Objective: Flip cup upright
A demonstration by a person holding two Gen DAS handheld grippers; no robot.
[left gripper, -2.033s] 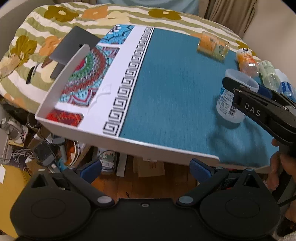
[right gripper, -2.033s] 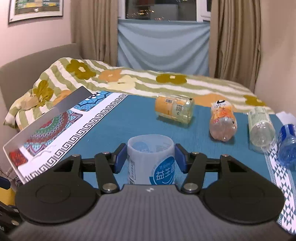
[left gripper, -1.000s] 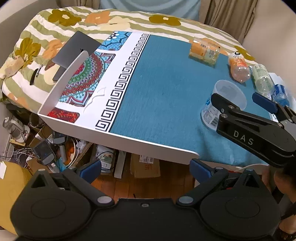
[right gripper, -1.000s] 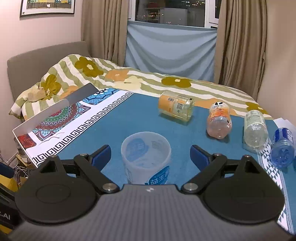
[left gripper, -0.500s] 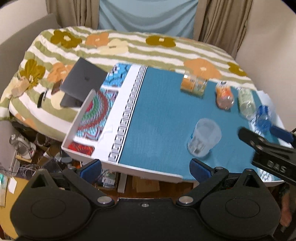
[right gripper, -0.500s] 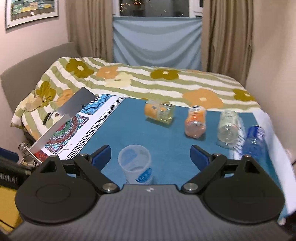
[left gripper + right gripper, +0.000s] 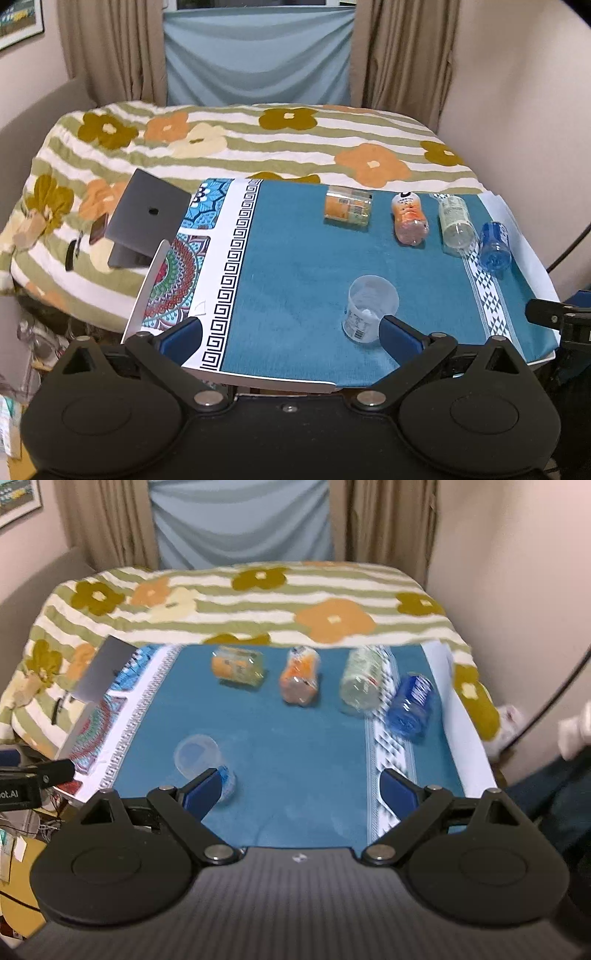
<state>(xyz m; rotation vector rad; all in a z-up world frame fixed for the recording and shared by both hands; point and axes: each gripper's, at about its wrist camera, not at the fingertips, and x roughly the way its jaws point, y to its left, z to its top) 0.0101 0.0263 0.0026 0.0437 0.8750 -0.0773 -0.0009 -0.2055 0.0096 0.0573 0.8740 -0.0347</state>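
Both grippers spread wide and empty, pulled back off the near edge of the table (image 7: 280, 384): left gripper (image 7: 291, 334) and right gripper (image 7: 301, 788) each hold nothing. Cup (image 7: 371, 308) stands mouth up on the blue cloth (image 7: 295, 258), close to the near edge, a bit right of middle; looks upright and steady, so the flip reads as done. What's left, by my guess, is a clean retreat. Do it well by pulling straight back and up, jaws left wide so no finger clips the rim; the cup looks light, thin plastic and would tip from a small nudge. In the right wrist view the left fingertip overlaps the cup's base, contact can't be told there, so clear that side first. Four bottles (image 7: 410, 218) lie on their sides along the far edge, well apart from the cup, no risk. Laptop (image 7: 147, 218) sits off the left edge on the bed.
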